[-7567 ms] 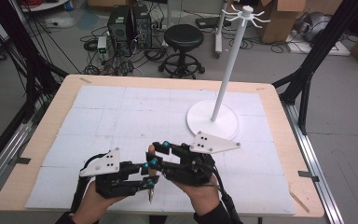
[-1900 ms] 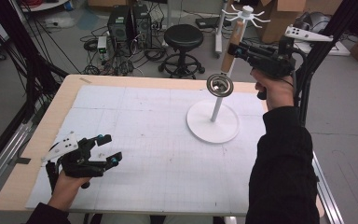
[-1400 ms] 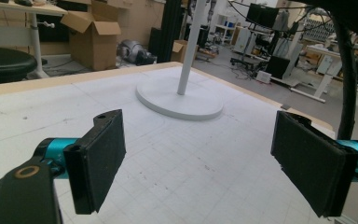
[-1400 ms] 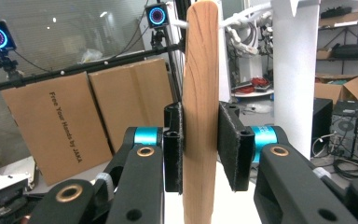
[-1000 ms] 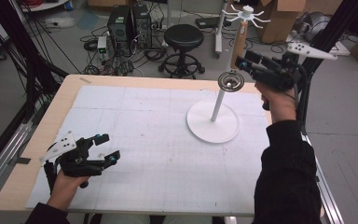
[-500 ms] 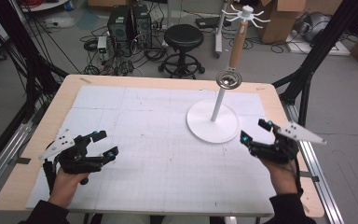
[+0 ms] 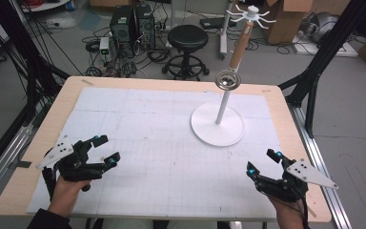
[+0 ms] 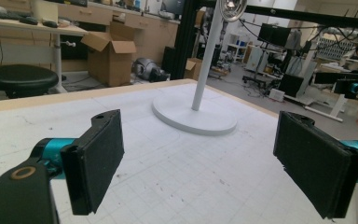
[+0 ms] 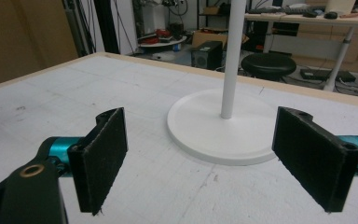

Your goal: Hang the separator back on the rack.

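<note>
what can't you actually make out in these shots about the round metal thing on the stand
- Round metal thing, high view: too small to tell how it hangs on the stand.
- Same thing, left gripper view: cut off by the top edge.
- Right gripper view: stand's pole runs off the top edge, so its upper part is unseen.

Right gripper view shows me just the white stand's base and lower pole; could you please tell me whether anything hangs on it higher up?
Observer: Yes. In the high view a round metal piece hangs on the stand, at the pole just below its brown upper section.
Operator: Thank you. What is at the very top?
Observer: A white crown of hooks; I can make out nothing hanging on them.
Operator: And where is the left gripper, please?
Observer: The left gripper is by the near left corner of the table, well apart from the stand, its jaws open with nothing between them.
</note>
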Demonstrator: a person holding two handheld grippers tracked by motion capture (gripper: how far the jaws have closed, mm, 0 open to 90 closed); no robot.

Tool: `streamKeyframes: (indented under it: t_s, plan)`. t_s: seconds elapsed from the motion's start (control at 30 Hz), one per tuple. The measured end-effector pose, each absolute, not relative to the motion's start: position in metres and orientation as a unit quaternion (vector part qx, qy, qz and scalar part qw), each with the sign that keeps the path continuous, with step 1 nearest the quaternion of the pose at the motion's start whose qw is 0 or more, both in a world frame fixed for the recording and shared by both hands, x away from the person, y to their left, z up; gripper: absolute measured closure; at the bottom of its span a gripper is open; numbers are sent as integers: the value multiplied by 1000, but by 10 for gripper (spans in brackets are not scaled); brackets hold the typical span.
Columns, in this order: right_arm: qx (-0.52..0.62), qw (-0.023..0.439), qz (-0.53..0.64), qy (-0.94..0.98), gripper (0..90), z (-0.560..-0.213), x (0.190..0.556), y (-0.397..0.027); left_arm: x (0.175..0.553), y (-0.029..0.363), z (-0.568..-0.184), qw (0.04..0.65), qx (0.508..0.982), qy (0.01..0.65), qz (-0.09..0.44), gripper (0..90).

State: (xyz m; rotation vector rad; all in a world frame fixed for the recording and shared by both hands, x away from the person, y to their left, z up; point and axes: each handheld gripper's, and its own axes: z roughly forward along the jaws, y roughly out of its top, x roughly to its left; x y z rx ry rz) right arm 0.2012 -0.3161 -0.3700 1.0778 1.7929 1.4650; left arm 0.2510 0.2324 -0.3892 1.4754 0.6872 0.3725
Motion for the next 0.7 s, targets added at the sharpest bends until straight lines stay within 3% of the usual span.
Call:
streamKeyframes:
  t_s: [0.7]
  plan:
    - [408, 286, 550, 670, 169, -374, 202, -322, 253, 230, -392, 663, 659, 312, 170, 167]
